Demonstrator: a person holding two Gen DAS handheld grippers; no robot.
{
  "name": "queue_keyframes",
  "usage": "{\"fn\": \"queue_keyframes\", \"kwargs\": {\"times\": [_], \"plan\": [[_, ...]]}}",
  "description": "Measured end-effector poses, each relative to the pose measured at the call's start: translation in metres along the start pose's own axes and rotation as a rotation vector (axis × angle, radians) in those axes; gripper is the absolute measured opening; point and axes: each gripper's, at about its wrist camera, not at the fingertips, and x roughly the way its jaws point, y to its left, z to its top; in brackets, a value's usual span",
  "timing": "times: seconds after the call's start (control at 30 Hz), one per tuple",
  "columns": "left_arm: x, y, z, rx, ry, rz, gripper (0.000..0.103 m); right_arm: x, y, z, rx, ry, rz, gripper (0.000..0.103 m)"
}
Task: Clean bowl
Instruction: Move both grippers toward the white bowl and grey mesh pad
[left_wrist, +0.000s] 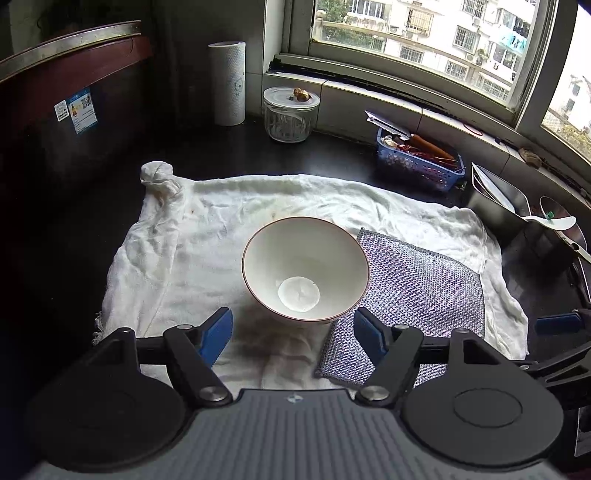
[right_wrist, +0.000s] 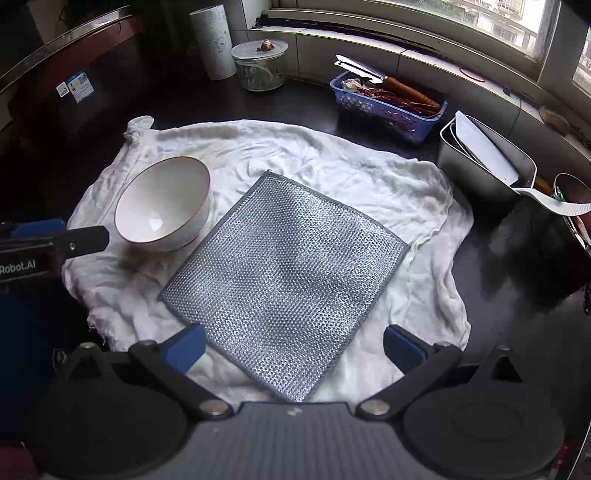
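A white bowl (left_wrist: 305, 268) with a thin brown rim stands upright and empty on a rumpled white cloth (left_wrist: 177, 236). My left gripper (left_wrist: 294, 334) is open, its blue-padded fingers just short of the bowl's near side, touching nothing. To the bowl's right a silver mesh scrubbing cloth (right_wrist: 286, 275) lies flat on the white cloth (right_wrist: 369, 177). My right gripper (right_wrist: 294, 349) is open above the scrubbing cloth's near corner, holding nothing. In the right wrist view the bowl (right_wrist: 164, 203) sits at the left, with the left gripper's finger (right_wrist: 79, 240) beside it.
On the dark counter at the back stand a paper towel roll (left_wrist: 227, 83), a glass jar with a lid (left_wrist: 290, 114) and a blue basket (left_wrist: 419, 162) holding a knife and red chillies. A metal container (right_wrist: 487, 162) and a white ladle (right_wrist: 554, 203) sit at the right. A window runs behind.
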Motion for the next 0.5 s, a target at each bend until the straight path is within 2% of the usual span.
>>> {"fn": "queue_keyframes", "kwargs": {"times": [0.1, 0.5], "plan": [[0.0017, 0.0001, 0.0011, -0.012, 0.018, -0.006, 0.072, 0.0006, 0.0001, 0.0003, 0.002, 0.001, -0.002, 0.102], [0.0024, 0.0029, -0.0042, -0.017, 0.007, -0.002, 0.072, 0.0023, 0.0030, 0.0013, 0.009, 0.005, -0.014, 0.102]]}}
